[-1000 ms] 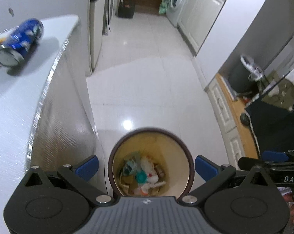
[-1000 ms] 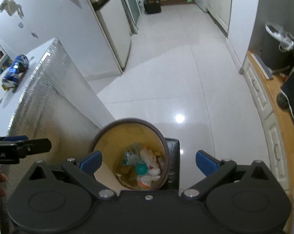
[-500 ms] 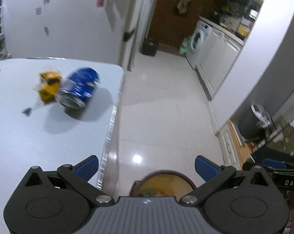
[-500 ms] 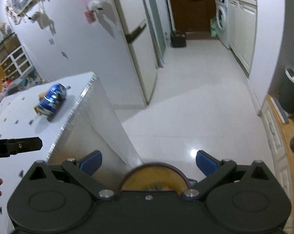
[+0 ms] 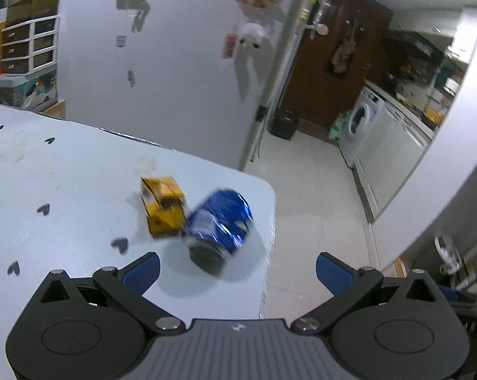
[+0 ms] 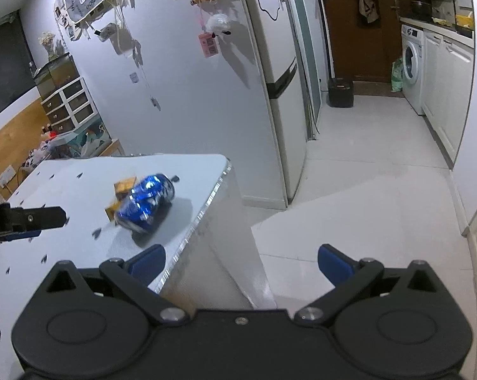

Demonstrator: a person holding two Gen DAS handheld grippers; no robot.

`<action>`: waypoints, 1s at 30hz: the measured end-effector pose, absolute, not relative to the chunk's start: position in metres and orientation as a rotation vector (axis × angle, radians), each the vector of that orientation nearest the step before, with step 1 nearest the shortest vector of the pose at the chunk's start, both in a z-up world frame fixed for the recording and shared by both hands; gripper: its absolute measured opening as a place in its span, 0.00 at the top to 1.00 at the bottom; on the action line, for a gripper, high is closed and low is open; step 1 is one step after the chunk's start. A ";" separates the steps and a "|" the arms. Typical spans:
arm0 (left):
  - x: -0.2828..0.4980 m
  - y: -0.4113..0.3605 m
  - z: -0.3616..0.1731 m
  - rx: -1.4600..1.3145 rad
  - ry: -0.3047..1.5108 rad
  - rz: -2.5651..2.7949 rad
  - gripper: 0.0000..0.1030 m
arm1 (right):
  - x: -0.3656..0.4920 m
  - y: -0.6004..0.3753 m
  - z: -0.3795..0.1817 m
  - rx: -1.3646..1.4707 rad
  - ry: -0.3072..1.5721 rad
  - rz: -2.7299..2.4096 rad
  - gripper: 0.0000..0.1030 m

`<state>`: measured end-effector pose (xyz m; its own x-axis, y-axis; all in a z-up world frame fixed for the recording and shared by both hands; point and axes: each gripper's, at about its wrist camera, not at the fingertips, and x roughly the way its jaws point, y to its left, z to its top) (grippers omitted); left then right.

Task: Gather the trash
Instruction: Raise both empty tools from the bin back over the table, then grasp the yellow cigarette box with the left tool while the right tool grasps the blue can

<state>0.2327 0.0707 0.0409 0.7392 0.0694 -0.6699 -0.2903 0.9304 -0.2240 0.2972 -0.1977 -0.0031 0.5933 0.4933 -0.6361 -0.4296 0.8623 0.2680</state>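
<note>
A blue drink can (image 5: 218, 229) lies on its side near the corner of the white table (image 5: 64, 196). A crumpled yellow carton (image 5: 162, 207) touches its left side. My left gripper (image 5: 237, 270) is open and empty, just short of the can. From the right wrist view the can (image 6: 145, 201) and carton (image 6: 124, 188) sit left of centre. My right gripper (image 6: 241, 261) is open and empty, over the table's edge. The left gripper's finger (image 6: 35, 218) reaches in from the left. The bin is out of view.
The table (image 6: 80, 243) has a metal-trimmed edge (image 6: 203, 209) and small heart marks. A tall fridge (image 6: 279, 79) stands behind it. White floor (image 6: 365, 209) stretches right to a washing machine (image 6: 411, 63) and cabinets. A small black bin (image 6: 340, 91) stands by the doorway.
Both grippers have risen and tilted up from the trash bin on the floor to the tabletop. The can and carton now fill the centre of the left view; the bin has dropped from sight.
</note>
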 end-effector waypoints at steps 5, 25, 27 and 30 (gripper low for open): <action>0.267 0.109 0.044 -0.357 0.695 0.245 0.00 | 0.317 -0.160 -0.003 0.104 0.753 0.606 0.00; 0.382 0.203 -0.033 -0.540 0.863 0.338 0.00 | 0.385 -0.060 -0.044 0.218 0.876 0.807 0.00; 0.388 0.205 -0.042 -0.536 0.891 0.350 0.00 | 0.386 -0.055 -0.044 0.203 0.871 0.788 0.00; 0.396 0.205 -0.055 -0.525 0.934 0.359 0.02 | 0.385 -0.052 -0.045 0.183 0.848 0.756 0.00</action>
<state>0.3956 0.2047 -0.0547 0.5504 0.0671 -0.8322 -0.5077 0.8182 -0.2698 0.3852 -0.0523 -0.0448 0.4228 0.6690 -0.6113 -0.5306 0.7296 0.4315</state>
